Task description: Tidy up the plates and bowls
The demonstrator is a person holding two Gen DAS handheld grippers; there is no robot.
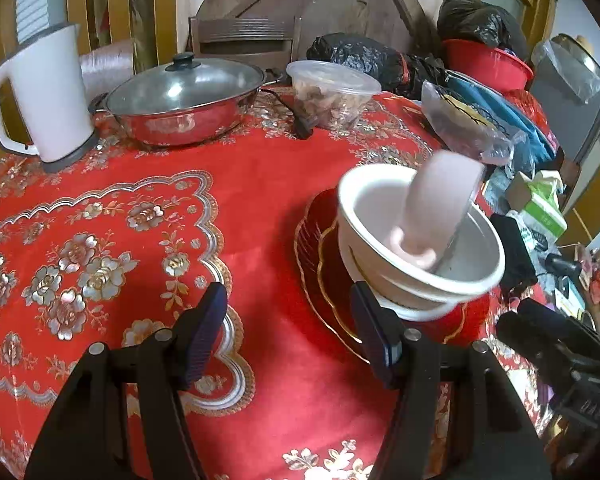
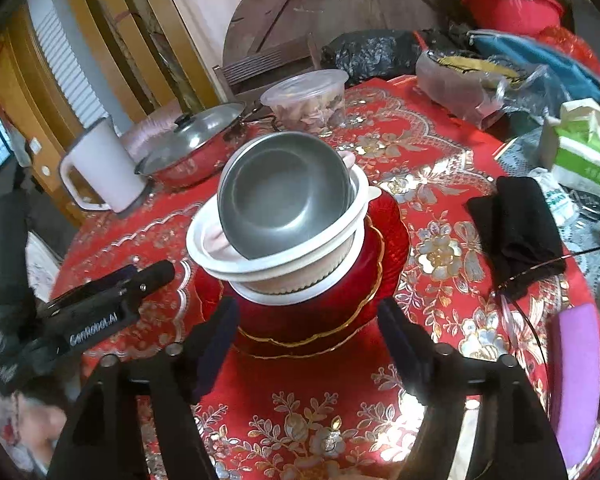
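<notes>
The stack looks nearly built: red gold-rimmed scalloped plates (image 2: pixel 384 216) on the red floral-clothed bench (image 1: pixel 260 208), white bowls (image 2: pixel 220 236) nested on them, and a pink-sided steel-lined bowl (image 2: pixel 284 196) sitting tilted on top. To finish well, I judge that top bowl should be nudged level so it seats fully. The left tongs (image 1: pixel 288 332) stand wide apart, empty, near the stack's edge. The right tongs (image 2: pixel 308 340) are likewise apart, holding nothing, just before the plates.
</notes>
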